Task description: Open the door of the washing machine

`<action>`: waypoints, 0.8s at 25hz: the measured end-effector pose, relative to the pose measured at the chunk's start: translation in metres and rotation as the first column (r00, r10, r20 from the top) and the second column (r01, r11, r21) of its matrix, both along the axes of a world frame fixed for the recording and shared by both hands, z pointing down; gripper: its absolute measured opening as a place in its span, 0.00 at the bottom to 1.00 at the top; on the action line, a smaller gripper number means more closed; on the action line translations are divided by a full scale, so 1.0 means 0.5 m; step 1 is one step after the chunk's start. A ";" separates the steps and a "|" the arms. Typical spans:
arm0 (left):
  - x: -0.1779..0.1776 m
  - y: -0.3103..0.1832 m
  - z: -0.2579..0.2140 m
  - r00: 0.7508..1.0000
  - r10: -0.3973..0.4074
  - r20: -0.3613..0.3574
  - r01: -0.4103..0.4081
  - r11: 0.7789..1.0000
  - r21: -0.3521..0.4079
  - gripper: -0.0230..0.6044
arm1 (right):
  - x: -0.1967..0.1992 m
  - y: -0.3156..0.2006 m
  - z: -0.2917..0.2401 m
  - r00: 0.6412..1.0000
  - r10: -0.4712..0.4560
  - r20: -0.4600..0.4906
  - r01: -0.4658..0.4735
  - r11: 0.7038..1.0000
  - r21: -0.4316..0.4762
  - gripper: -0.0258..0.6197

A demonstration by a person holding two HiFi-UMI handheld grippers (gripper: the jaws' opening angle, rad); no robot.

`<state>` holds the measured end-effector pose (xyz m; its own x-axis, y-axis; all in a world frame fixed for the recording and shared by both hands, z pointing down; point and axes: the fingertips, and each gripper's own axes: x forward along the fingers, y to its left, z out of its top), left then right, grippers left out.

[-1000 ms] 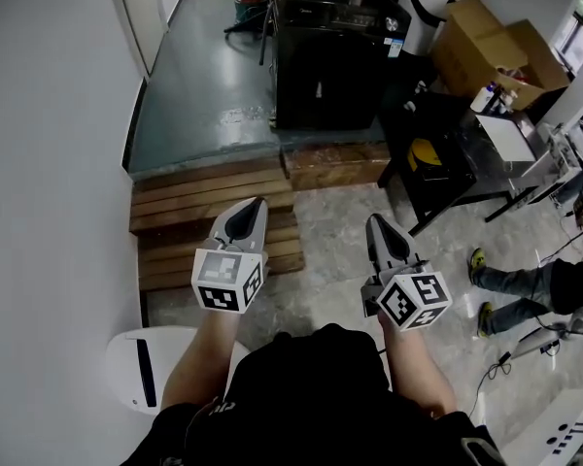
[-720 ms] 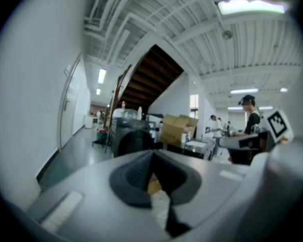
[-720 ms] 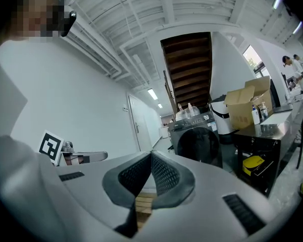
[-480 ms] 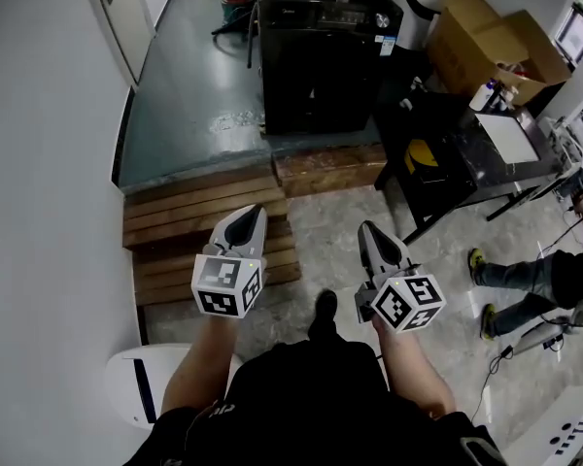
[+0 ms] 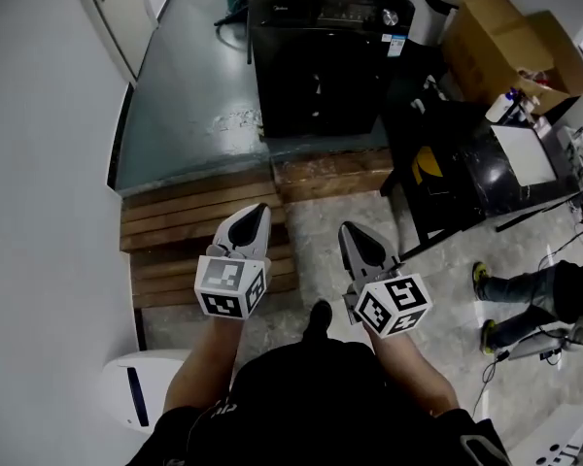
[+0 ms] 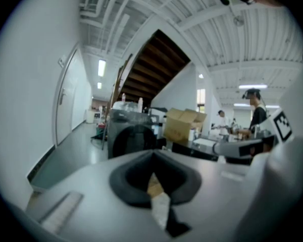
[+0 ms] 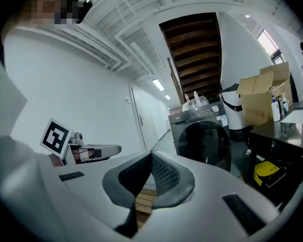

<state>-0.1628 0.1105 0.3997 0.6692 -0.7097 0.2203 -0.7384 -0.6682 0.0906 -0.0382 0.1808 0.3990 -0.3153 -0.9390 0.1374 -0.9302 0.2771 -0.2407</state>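
The dark front-loading washing machine (image 5: 319,61) stands on a raised green floor at the top of the head view, its round door (image 7: 208,142) closed. It is also visible far ahead in the left gripper view as the washing machine (image 6: 133,137). My left gripper (image 5: 256,213) is shut and holds nothing, hovering over the wooden steps. My right gripper (image 5: 350,233) is also shut and empty, beside it over the tiled floor. Both point toward the machine, well short of it.
Wooden pallet steps (image 5: 180,226) lead up to the green platform (image 5: 189,105). A black table (image 5: 466,173) with a yellow object and cardboard boxes (image 5: 505,42) stand right. A white door (image 5: 107,13) is on the left wall. A person's legs (image 5: 525,304) lie at far right.
Both grippers and the person have advanced toward the washing machine; the steps and machine sit nearer and lower in the head view. The jaws stayed shut.
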 end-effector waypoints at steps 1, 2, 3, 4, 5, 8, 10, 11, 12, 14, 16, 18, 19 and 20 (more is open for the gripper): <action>0.012 -0.010 0.002 1.000 0.001 0.004 -0.001 1.000 -0.003 0.05 | 0.009 -0.010 0.002 1.000 -0.005 0.000 0.005 1.000 -0.005 0.03; 0.024 -0.020 0.004 1.000 0.000 0.008 0.000 1.000 -0.006 0.05 | 0.017 -0.019 0.005 1.000 -0.009 0.000 0.009 1.000 -0.010 0.03; 0.035 -0.030 0.006 1.000 -0.001 0.009 0.001 1.000 -0.009 0.05 | 0.027 -0.028 0.008 1.000 -0.011 0.000 0.011 1.000 -0.015 0.03; 0.045 -0.039 0.007 1.000 -0.002 0.010 0.002 1.000 -0.012 0.05 | 0.036 -0.036 0.011 1.000 -0.014 0.000 0.014 1.000 -0.020 0.03; 0.056 -0.047 0.009 1.000 -0.004 0.012 0.004 1.000 -0.013 0.05 | 0.046 -0.043 0.013 1.000 -0.017 0.001 0.017 1.000 -0.024 0.03; 0.088 -0.070 0.009 1.000 -0.020 0.014 0.020 1.000 -0.010 0.05 | 0.066 -0.059 0.020 0.999 -0.040 0.002 0.040 0.999 -0.034 0.03; 0.105 -0.080 0.006 0.999 -0.037 0.010 0.038 0.999 -0.007 0.05 | 0.071 -0.065 0.022 0.998 -0.070 -0.002 0.070 0.997 -0.039 0.03; 0.112 -0.084 0.004 0.999 -0.046 0.008 0.046 0.999 -0.005 0.05 | 0.073 -0.068 0.022 0.996 -0.086 -0.007 0.086 0.996 -0.039 0.03; 0.118 -0.086 0.003 0.999 -0.054 0.006 0.054 0.999 -0.004 0.05 | 0.077 -0.071 0.021 0.995 -0.099 -0.012 0.098 0.994 -0.037 0.03; 0.125 -0.093 0.003 0.997 -0.072 0.004 0.072 0.997 -0.006 0.05 | 0.090 -0.081 0.020 0.994 -0.113 -0.016 0.112 0.993 -0.036 0.03; 0.123 -0.100 0.006 0.996 -0.091 0.004 0.091 0.996 -0.013 0.05 | 0.101 -0.094 0.020 0.993 -0.119 -0.009 0.119 0.992 -0.040 0.03; 0.116 -0.109 0.009 0.994 -0.108 0.006 0.108 0.994 -0.022 0.05 | 0.103 -0.104 0.020 0.992 -0.129 -0.006 0.129 0.991 -0.039 0.03; 0.111 -0.115 0.010 0.993 -0.115 0.004 0.115 0.993 -0.028 0.05 | 0.102 -0.111 0.020 0.991 -0.136 -0.006 0.136 0.990 -0.038 0.03; 0.107 -0.123 0.010 0.993 -0.122 -0.001 0.122 0.992 -0.034 0.05 | 0.099 -0.120 0.020 0.990 -0.142 -0.007 0.142 0.989 -0.037 0.03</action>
<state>-0.1095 0.0490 0.4045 0.5786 -0.7784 0.2435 -0.8140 -0.5696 0.1135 0.0114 0.1207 0.4092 -0.4437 -0.8791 0.1741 -0.8843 0.3980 -0.2441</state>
